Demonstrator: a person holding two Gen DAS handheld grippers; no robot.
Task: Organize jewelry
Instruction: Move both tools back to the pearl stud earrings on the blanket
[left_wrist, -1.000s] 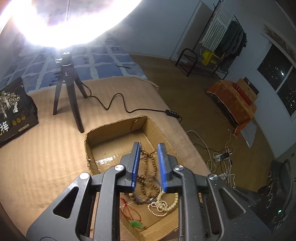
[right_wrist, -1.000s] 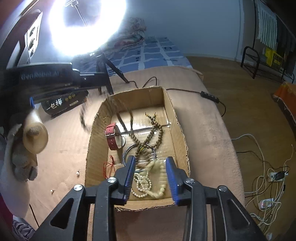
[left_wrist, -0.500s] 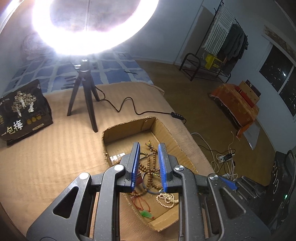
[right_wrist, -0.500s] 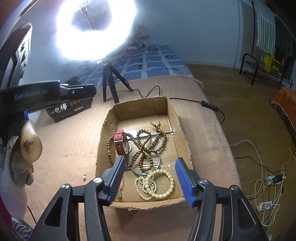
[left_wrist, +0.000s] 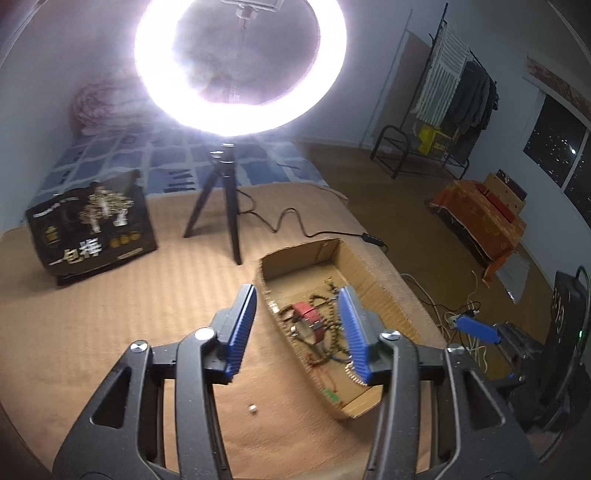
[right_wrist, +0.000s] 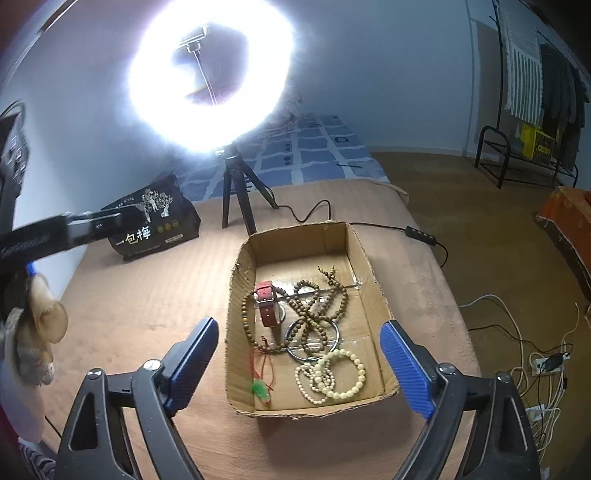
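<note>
The jewelry is kept together in a shallow cardboard box (right_wrist: 373, 291) on the bed (right_wrist: 147, 295), so nothing gets scattered. Both the left claw (left_wrist: 297, 328) and the right claw (right_wrist: 297, 369) are opening, empty, held above it, presumably released.

Blue ribbed pads on black right gripper (right_wrist: 299, 365). Ahead between them, brown cardboard box (right_wrist: 373, 291): red watch strap (right_wrist: 266, 301), cream bead bracelets (right_wrist: 332, 376), olive-brown bead strings (right_wrist: 317, 314), green pendant (right_wrist: 260, 389). Farther ahead, blue-and-white checked cloth (right_wrist: 314, 155).

A black bag (right_wrist: 153, 221), ahead and left of the right gripper (right_wrist: 299, 363), reads "一包梅" in white.
</note>
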